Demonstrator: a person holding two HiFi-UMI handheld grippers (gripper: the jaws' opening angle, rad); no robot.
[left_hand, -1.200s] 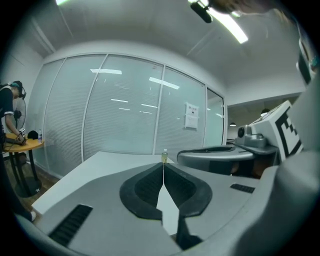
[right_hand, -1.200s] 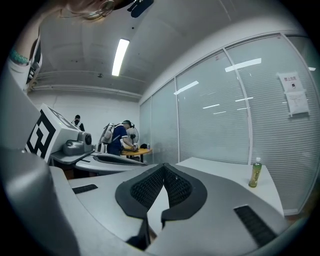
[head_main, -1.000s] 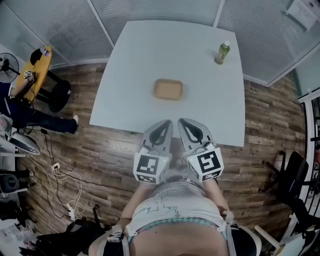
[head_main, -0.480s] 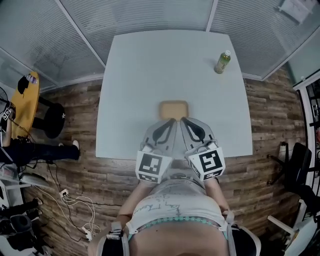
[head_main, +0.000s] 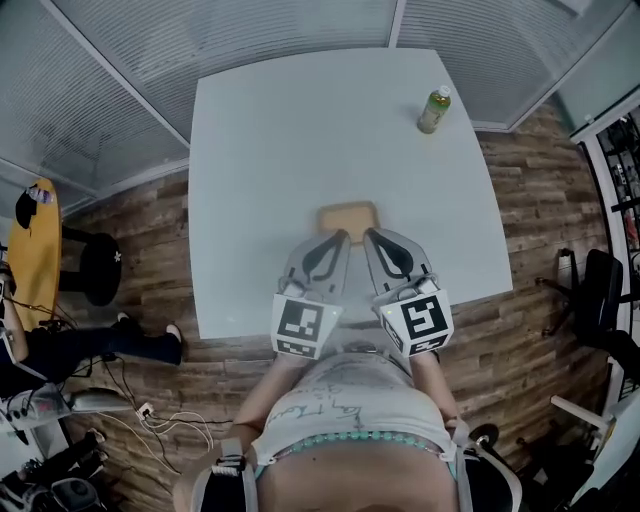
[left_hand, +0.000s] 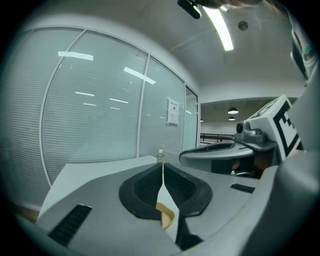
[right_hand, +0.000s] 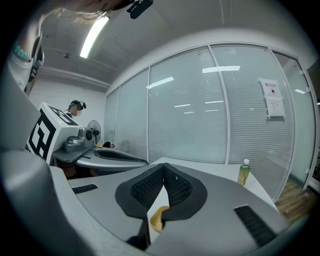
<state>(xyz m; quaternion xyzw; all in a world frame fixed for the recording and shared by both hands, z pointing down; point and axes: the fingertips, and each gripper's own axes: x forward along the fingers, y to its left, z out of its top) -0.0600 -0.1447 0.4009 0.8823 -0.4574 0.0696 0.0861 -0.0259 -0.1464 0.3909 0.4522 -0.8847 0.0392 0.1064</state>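
both grippers are held side by side at the near edge of the white counter (head_main: 260, 150), and as far as the pictures show, nothing has been picked up or moved. the left gripper (head_main: 335, 240) has its jaws closed tip to tip with nothing caught between them; in its own view the left gripper (left_hand: 162, 166) only leaves a narrow slit lower down. the right gripper (head_main: 372, 237) is the same, and the right gripper (right_hand: 164, 168) shows its jaws meeting at the tips and holding nothing. the small tan tray (head_main: 348, 216) lies flat just ahead of the two gripper tips and midway between them, and it appears lower down through each slit (left_hand: 166, 216) (right_hand: 157, 216), so it looks untouched. a green bottle (head_main: 433, 110) stands upright well ahead of the right gripper and off to its right, far from either one, with its cap on (right_hand: 243, 173). so i judge the handling not yet begun.
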